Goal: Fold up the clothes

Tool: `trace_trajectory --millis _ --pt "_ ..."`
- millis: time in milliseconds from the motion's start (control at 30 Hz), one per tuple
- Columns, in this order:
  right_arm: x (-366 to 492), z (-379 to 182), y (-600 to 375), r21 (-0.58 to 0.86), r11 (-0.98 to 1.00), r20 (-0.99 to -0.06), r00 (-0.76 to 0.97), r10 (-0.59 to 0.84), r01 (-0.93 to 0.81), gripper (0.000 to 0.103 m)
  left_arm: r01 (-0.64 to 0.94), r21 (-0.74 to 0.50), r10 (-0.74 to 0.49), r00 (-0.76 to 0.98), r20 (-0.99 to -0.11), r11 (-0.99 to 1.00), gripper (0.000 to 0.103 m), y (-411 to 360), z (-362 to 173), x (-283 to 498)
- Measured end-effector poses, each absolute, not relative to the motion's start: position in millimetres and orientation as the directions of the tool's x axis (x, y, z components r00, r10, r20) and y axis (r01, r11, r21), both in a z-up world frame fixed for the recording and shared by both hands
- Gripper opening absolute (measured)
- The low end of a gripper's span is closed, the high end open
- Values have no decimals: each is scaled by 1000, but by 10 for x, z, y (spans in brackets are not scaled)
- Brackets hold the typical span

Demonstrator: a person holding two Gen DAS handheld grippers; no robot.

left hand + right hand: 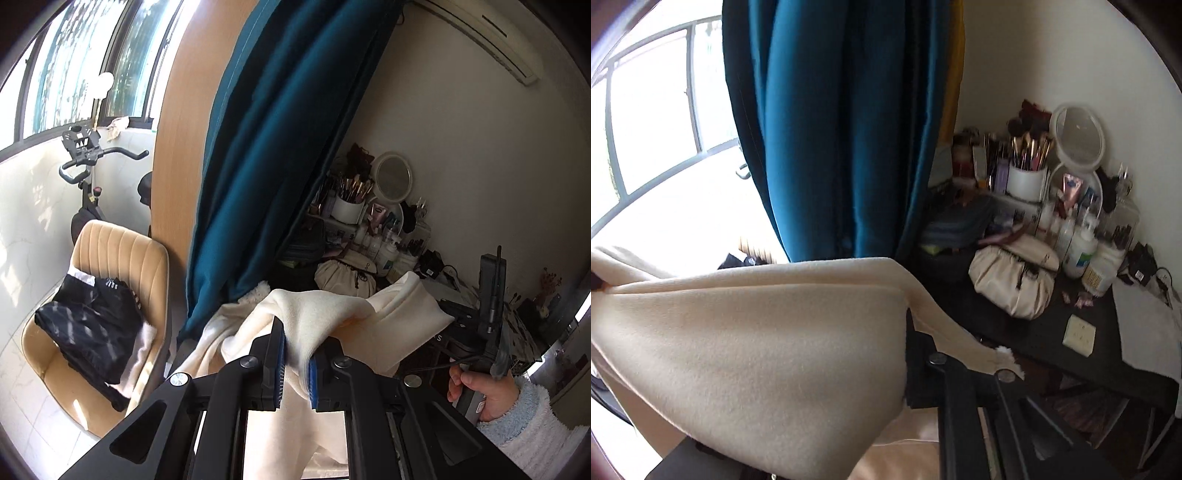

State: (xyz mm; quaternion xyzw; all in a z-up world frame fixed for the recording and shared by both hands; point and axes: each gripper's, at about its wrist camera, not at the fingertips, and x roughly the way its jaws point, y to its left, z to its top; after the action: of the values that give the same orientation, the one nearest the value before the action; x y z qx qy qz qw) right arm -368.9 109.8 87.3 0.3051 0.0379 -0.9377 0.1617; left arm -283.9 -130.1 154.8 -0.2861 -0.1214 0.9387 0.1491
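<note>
While we hold the cream fleece garment (317, 314) up in the air in front of the teal curtain (266, 147), nothing carries it but our two tools. Our left gripper (295, 363) has its blue pads (313, 380) clamped on a bunched fold of the cloth, which spills down on both sides of the jaws. In the left wrist view our right hand (480, 387) grips its tool's handle beyond the cloth. In the right wrist view the right gripper (905, 354) is mostly covered: one dark finger (918, 365) presses against the edge of the garment and the cloth stretches taut from there, so we judge it pinched, though the other finger is hidden.

We expect it to handle as soft, thick and limp, light enough to lift, and not fragile. It sags wherever we do not support it, and the plush pile may slip if we pinch too little. Hems and corners seem the best holds, taken wide apart so the panel hangs flat. Behind it, the crowded desk (1052, 332) stands near.
</note>
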Motion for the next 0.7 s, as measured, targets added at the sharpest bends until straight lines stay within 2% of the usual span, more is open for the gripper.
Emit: trace_trajectory --millis 167,267,367,533,600,667,700 --pt "-3269 1765 1079 -51 -934 -469 -834 -290 353 14 -293 -316 405 -826 -392 -903 9 -1375 2167 -2726" --pt "-3110 2010 1109 -78 -936 -466 -843 -270 343 14 -343 -326 452 -813 -366 -881 9 -1347 2345 -2668" --pt "-3033 1964 1185 -81 -940 -505 -827 -249 332 14 -371 -310 472 -791 -390 -876 9 -1241 2287 -2671" --pt "-3051 1270 1315 -61 -940 -670 -712 -210 335 15 -374 -338 504 -679 -534 -863 9 -1051 1706 -2934" --pt "-3061 857 1339 -60 -930 -737 -644 -204 363 24 -366 -328 492 -637 -594 -871 9 -975 1414 -3051" --pt "-3016 492 1320 -97 -917 -789 -591 -166 387 50 -349 -338 485 -589 -647 -874 9 -925 1127 -3163" --pt "-2979 331 1307 -119 -909 -807 -572 -146 400 55 -340 -354 490 -563 -665 -871 9 -904 988 -3206"
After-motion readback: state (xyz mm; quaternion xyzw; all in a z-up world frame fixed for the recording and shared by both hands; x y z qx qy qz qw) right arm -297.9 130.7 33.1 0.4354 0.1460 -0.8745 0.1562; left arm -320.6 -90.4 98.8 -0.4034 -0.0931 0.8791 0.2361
